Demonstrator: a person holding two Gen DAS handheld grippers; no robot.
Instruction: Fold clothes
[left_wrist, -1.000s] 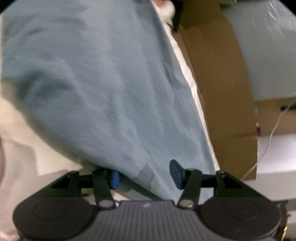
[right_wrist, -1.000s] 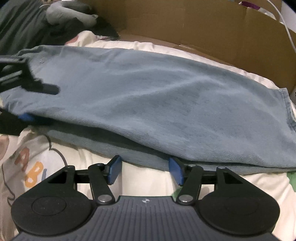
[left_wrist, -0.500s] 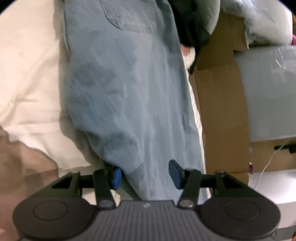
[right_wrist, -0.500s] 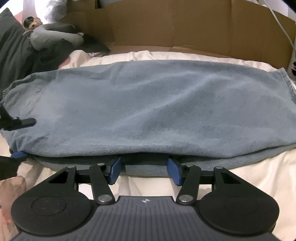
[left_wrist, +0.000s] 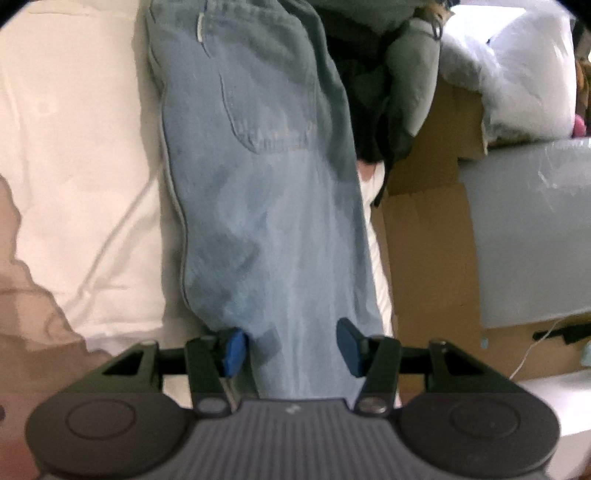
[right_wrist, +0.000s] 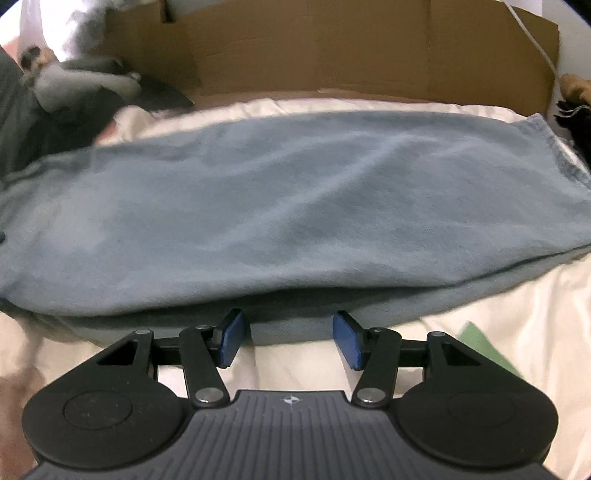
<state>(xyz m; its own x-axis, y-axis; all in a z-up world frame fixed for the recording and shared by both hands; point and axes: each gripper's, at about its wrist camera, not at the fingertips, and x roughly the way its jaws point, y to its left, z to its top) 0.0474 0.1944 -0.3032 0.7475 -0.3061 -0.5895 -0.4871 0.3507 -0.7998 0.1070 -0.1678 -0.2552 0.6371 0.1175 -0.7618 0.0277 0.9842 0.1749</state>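
We are now looking along the jeans (left_wrist: 266, 229), doubled leg over leg on the bed (left_wrist: 74, 147) — no longer close over them. Left tongs (left_wrist: 291, 347) and right tongs (right_wrist: 291, 338) are both standing open, gripping nothing — a crosswise fold is probably coming next.

Jeans (right_wrist: 295, 206) cut off at left edge; dark clothes (right_wrist: 48, 122) beyond blurred.

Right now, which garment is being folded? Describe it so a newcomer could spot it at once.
Start at the cream bedsheet in front of the cardboard wall. Stretched across it lies a long pair of light blue jeans, legs stacked one on the other. Unlike the dark and grey clothes heaped past its waist end, it is faded denim with a stitched back pocket.
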